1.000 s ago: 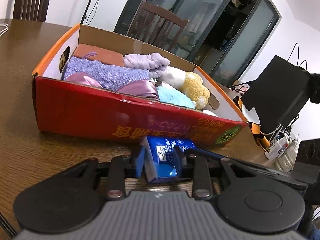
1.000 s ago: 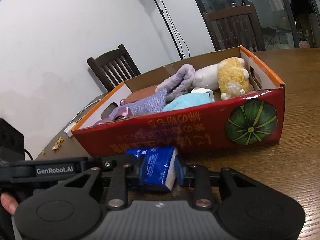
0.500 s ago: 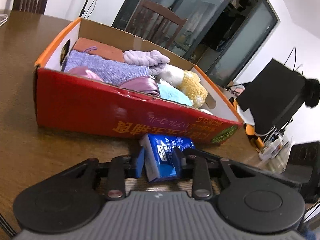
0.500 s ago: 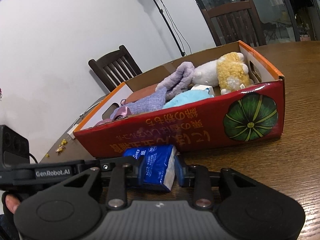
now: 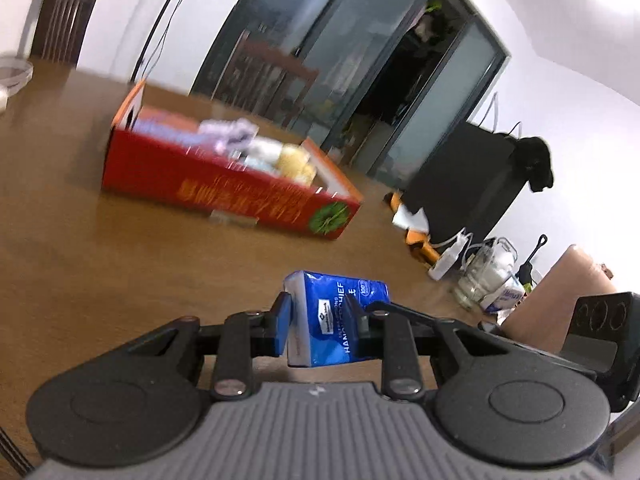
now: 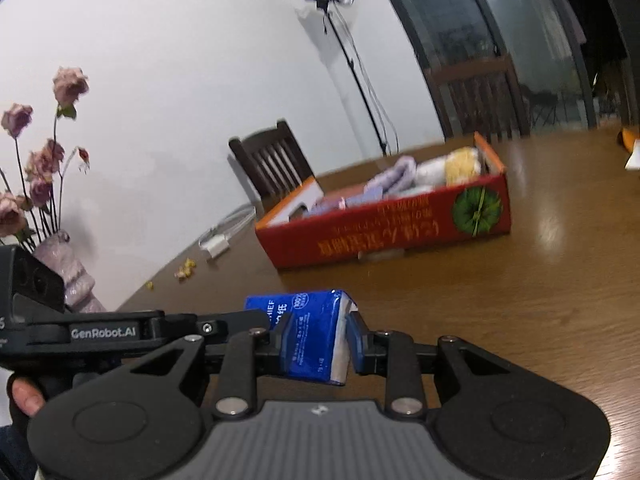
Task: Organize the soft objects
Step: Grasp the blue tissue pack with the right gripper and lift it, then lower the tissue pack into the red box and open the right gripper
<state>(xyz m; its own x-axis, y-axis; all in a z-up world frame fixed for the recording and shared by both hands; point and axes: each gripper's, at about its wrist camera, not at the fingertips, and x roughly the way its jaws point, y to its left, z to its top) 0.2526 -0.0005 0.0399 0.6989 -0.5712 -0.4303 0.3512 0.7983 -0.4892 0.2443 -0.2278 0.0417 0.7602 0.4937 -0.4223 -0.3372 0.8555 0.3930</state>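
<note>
A blue tissue pack [image 5: 334,318] sits between the fingers of my left gripper [image 5: 320,320], which is shut on it above the wooden table. My right gripper [image 6: 316,340] is shut on the same blue pack [image 6: 310,336] from the other side. The red cardboard box [image 5: 224,192] lies farther off on the table, holding soft things: a purple towel [image 5: 230,132], a yellow and white plush [image 5: 288,158] and pouches. It also shows in the right wrist view [image 6: 384,224].
A black bag [image 5: 468,192], a glass jar [image 5: 480,280] and a charger stand at the table's right side. A vase of dried roses [image 6: 60,256] and a white cable [image 6: 224,236] are at the left. Wooden chairs [image 6: 272,164] stand behind.
Both grippers have pulled back and up from the red box with the tissue pack still held; the box now looks smaller and farther away. The views are motion blurred.
</note>
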